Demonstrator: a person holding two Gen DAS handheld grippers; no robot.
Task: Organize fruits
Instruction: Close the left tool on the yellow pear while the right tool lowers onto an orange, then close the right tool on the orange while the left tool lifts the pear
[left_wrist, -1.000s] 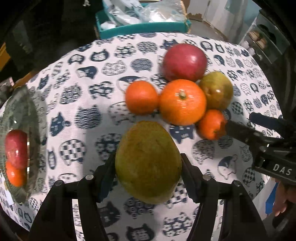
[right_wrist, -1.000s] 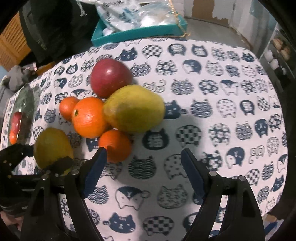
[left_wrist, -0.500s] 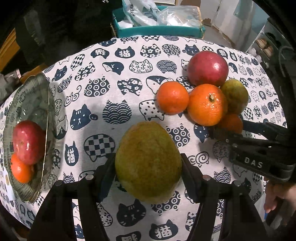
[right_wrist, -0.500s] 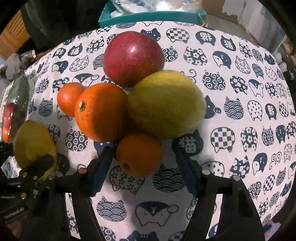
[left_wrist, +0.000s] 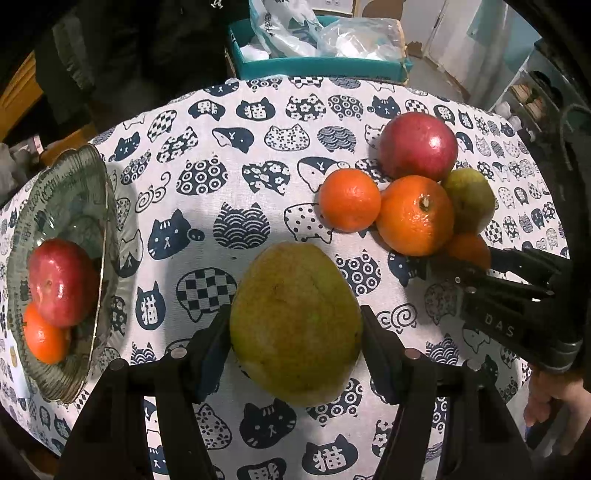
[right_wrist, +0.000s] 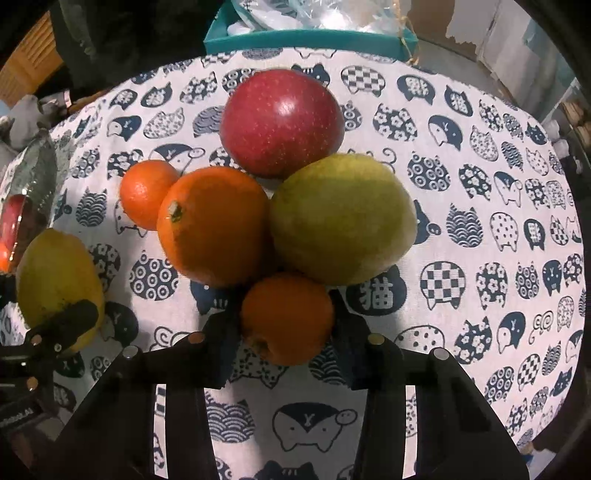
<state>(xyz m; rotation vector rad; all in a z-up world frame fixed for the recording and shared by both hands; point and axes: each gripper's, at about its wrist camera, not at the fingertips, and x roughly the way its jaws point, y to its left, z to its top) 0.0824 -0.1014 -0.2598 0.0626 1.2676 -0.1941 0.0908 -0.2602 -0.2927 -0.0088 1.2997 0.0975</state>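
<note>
My left gripper (left_wrist: 295, 332) is shut on a green-yellow mango (left_wrist: 295, 321) and holds it above the cat-print tablecloth. My right gripper (right_wrist: 286, 325) is shut on a small orange mandarin (right_wrist: 288, 317) at the near edge of a fruit pile: a red apple (right_wrist: 280, 122), a large orange (right_wrist: 214, 225), a second mango (right_wrist: 343, 218) and another mandarin (right_wrist: 147, 192). The glass bowl (left_wrist: 74, 192) at the left holds a red apple (left_wrist: 59, 280) and a mandarin (left_wrist: 44, 336). The held mango also shows in the right wrist view (right_wrist: 55, 280).
A teal box (left_wrist: 317, 66) with plastic bags stands beyond the table's far edge. The round table is covered by a white cloth with dark cat prints (left_wrist: 240, 177). Shelves stand at the far right (left_wrist: 532, 99).
My left gripper has carried the mango leftward, bringing the glass bowl further into view. My right gripper has moved in on the pile and closed on the near mandarin.
</note>
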